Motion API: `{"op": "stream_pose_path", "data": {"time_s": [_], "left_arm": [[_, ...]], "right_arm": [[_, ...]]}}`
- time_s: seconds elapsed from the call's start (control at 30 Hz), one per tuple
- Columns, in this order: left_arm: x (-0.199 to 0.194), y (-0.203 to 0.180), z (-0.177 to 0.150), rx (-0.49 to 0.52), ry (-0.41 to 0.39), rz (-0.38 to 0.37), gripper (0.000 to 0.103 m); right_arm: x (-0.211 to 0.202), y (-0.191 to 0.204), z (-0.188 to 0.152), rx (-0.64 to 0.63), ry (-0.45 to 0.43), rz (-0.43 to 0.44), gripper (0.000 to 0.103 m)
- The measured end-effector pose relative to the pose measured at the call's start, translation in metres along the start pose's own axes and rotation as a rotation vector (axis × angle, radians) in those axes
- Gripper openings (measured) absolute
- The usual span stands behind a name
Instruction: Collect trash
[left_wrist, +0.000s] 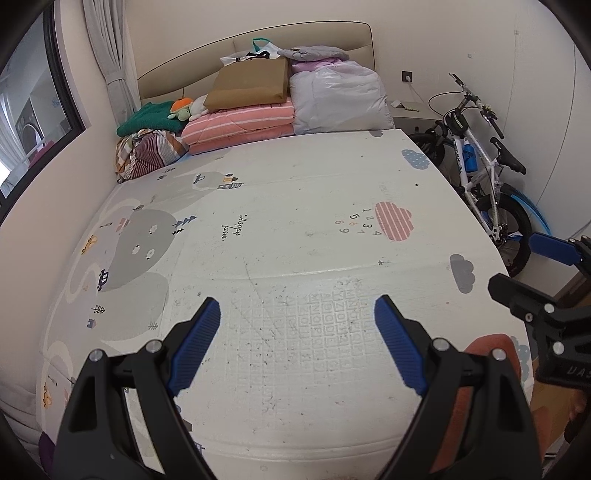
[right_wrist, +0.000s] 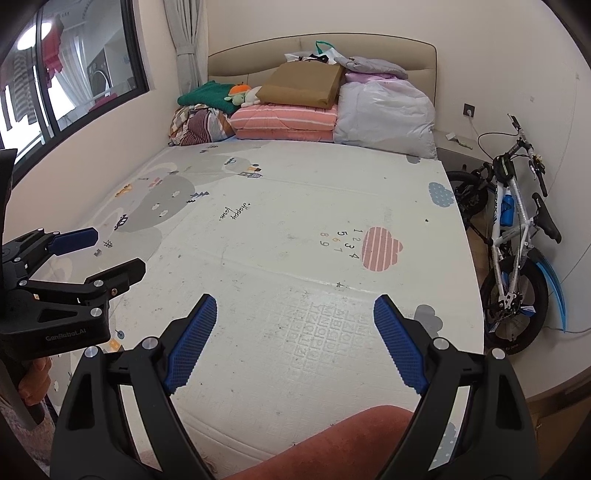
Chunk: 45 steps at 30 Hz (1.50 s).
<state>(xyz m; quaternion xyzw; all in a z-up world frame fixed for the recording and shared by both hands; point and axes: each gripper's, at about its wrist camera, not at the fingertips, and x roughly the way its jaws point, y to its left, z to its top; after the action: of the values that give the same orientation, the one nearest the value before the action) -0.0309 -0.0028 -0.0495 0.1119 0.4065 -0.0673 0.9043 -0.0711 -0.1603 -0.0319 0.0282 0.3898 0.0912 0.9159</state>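
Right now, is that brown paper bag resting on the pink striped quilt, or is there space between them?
Touching. In the right wrist view the brown paper bag lies flat on the folded pink striped quilt, its lower edge pressed against the fabric with no gap showing.

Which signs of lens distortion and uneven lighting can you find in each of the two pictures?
Left wrist view: black corner vignetting, the play mat edges bow outward, and the window is pale and washed out. Right wrist view: the same barrel bending curves the headboard, and a ceiling lamp reflection glares in the window glass.
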Motion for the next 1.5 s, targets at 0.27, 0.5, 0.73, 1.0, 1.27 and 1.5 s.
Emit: {"op": "stream_pose_path", "data": {"time_s": [0.27,0.5,0.73,1.0,1.27,1.5], "left_arm": [[-0.008,0.000,0.000,0.011,-0.013,-0.035,0.085],[-0.010,-0.005,-0.002,0.032,-0.019,-0.039,0.085],[-0.010,-0.007,-0.002,0.034,-0.018,-0.046,0.085],[-0.010,-0.009,-0.002,0.032,-0.021,-0.044,0.085],[-0.012,-0.009,-0.002,0.031,-0.022,-0.046,0.085],[-0.011,-0.009,-0.003,0.030,-0.021,-0.044,0.085]], "right_arm": [[0.004,-0.001,0.000,-0.004,0.010,0.001,0.084],[0.003,-0.002,0.000,-0.004,0.008,0.004,0.084],[0.000,0.000,-0.001,-0.011,0.005,0.010,0.084],[-0.001,-0.001,-0.002,-0.009,0.004,0.011,0.084],[-0.002,-0.001,-0.002,-0.011,0.001,0.012,0.084],[-0.004,0.001,-0.002,-0.011,0.004,0.014,0.084]]}}
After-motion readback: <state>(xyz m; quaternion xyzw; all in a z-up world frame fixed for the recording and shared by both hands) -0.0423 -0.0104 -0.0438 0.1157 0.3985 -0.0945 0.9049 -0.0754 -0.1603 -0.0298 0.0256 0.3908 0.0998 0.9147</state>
